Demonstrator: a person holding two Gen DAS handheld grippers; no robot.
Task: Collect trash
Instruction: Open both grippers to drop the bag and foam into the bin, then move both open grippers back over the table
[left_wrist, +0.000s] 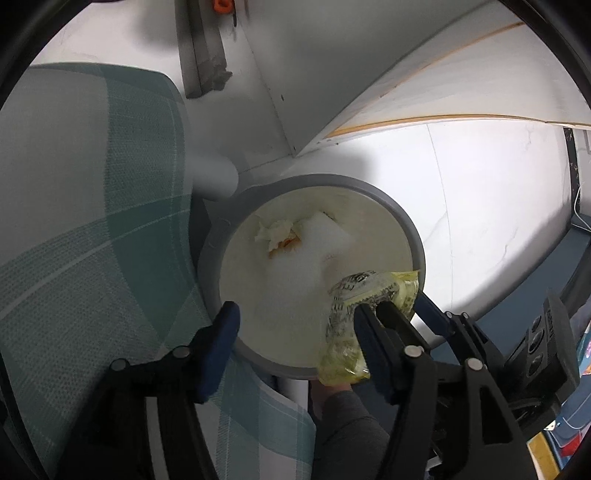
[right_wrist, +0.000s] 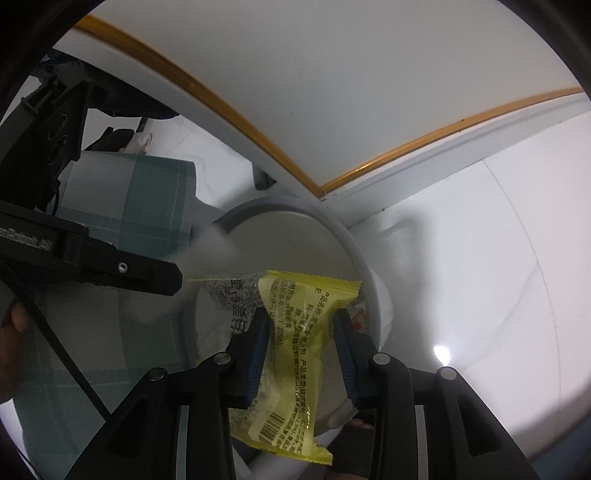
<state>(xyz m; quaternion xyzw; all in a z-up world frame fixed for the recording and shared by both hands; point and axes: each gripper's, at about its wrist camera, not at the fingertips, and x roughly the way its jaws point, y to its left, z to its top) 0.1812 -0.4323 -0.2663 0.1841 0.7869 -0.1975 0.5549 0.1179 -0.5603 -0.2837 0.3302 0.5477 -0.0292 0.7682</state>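
R gripper (right_wrist: 301, 328): jaws partly apart, yellow wrapper (right_wrist: 291, 347) between pads, grip unclear | L gripper (left_wrist: 303, 325): wide open, empty, straddling bin (left_wrist: 410, 225) rim | wrapper over bin mouth | tissue (left_wrist: 275, 232) inside

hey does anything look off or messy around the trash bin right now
Only one thing: the yellow wrapper is crumpled and twisted between the right gripper fingers, hanging over the bin's grey rim rather than inside. In the bin, crumpled tissue carries an orange stain. Nothing looks spilled outside it.
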